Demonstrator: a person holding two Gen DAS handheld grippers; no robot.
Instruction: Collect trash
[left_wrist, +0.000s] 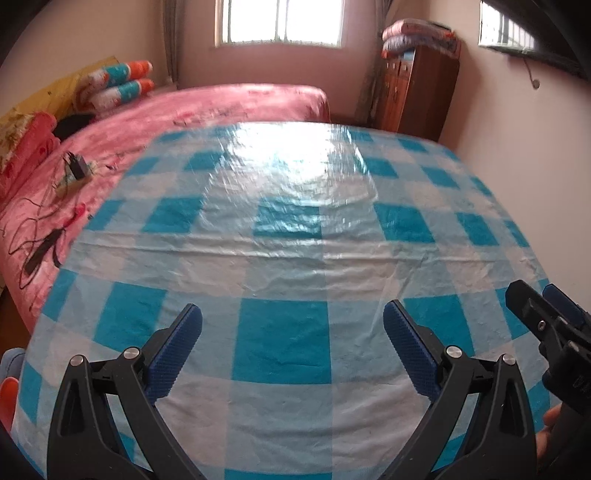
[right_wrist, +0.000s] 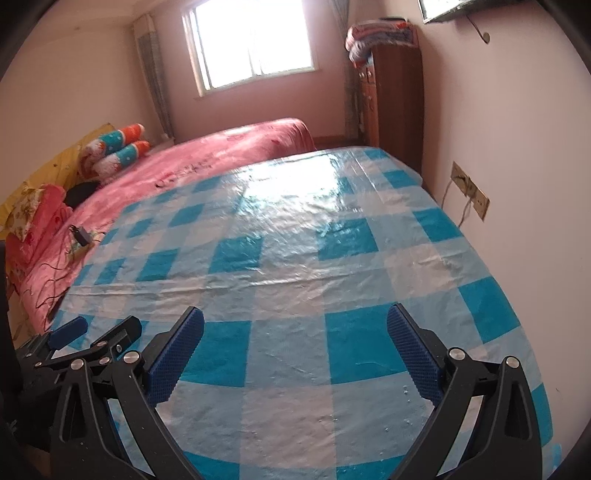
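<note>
Both hand-held grippers hover over the bench (left_wrist: 280, 258), which is covered in a blue-and-white checked cloth. The left hand-held gripper (left_wrist: 291, 332) gapes wide and holds nothing; the right hand-held gripper (right_wrist: 295, 332) likewise. No trash shows on the bench. Beyond the bench lies a pink bed (left_wrist: 221, 103).

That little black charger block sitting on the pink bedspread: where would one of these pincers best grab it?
Probably by the body of the black charger block, pinched across its two broad faces from above. It sticks up from the pink bedspread on a pale flat box, so its sides look free. The thin dark cables nearby would likely slip.
</note>
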